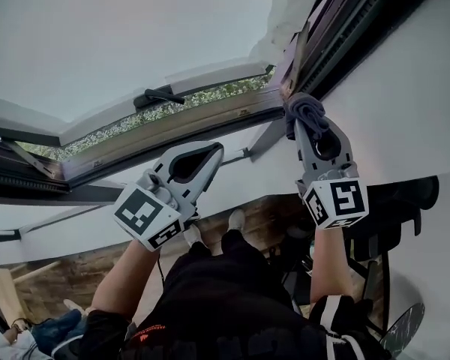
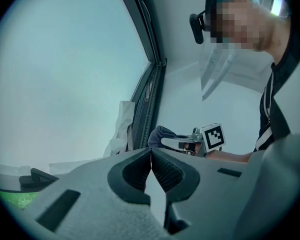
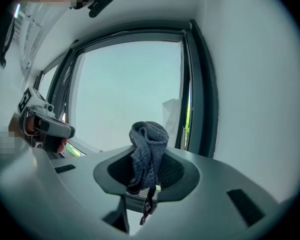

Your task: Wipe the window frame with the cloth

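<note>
Where the right gripper (image 3: 148, 160) pinches, the cloth (image 3: 149, 134) is hidden.

Head view: the window frame (image 1: 202, 120) runs from the left edge to the upper right. The handle (image 1: 157, 96) sits on it, left of centre. The cloth (image 1: 306, 109) lies at the frame's right corner, between the jaws of the right gripper (image 1: 306, 126), which is directly below it. The left gripper (image 1: 214, 151) lies left of it at centre frame, beneath the frame's lower rail, jaws together with nothing between them. The person's legs (image 1: 217, 276) are below both.
</note>
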`<state>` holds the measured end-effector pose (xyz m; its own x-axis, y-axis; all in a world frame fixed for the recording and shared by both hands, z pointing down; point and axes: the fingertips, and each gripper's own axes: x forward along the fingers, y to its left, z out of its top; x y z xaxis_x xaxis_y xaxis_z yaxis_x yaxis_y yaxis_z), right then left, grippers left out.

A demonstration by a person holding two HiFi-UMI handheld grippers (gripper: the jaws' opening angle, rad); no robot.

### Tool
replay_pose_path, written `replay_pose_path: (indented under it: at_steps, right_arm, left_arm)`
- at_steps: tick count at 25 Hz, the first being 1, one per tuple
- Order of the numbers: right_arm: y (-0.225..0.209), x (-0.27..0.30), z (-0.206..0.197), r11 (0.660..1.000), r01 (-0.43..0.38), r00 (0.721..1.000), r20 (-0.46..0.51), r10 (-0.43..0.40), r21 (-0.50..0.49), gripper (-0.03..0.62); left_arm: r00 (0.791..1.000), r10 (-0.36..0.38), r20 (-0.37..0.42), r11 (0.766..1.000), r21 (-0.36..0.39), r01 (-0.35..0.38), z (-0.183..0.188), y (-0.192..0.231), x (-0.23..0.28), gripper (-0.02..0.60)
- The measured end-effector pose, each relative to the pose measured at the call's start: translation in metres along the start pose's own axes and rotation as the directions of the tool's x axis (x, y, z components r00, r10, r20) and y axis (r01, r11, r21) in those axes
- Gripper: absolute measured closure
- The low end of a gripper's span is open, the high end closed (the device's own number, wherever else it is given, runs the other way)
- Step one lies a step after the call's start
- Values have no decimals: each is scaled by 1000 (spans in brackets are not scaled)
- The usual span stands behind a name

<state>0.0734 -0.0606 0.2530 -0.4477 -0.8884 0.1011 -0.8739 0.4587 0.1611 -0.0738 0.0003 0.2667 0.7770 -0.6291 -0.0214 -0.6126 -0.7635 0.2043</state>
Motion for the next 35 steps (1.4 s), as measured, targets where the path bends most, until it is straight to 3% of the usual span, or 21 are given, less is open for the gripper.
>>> replay_pose_path:
  at_steps: [13, 22, 35]
  right_arm:
    - [58, -7, 28, 995, -94, 995, 21, 95, -28, 491]
    - [103, -6, 16, 982, -186, 982, 1, 186, -6, 491]
    - [125, -1, 5, 973, -226, 974, -18, 227, 35, 493]
  left_arm:
    - [999, 25, 36, 1000, 17, -26, 17, -1, -39, 561]
    - [999, 38, 26, 999, -3, -38, 8, 0, -50, 561]
    - [999, 50, 0, 998, -25, -50, -10, 6, -53, 561]
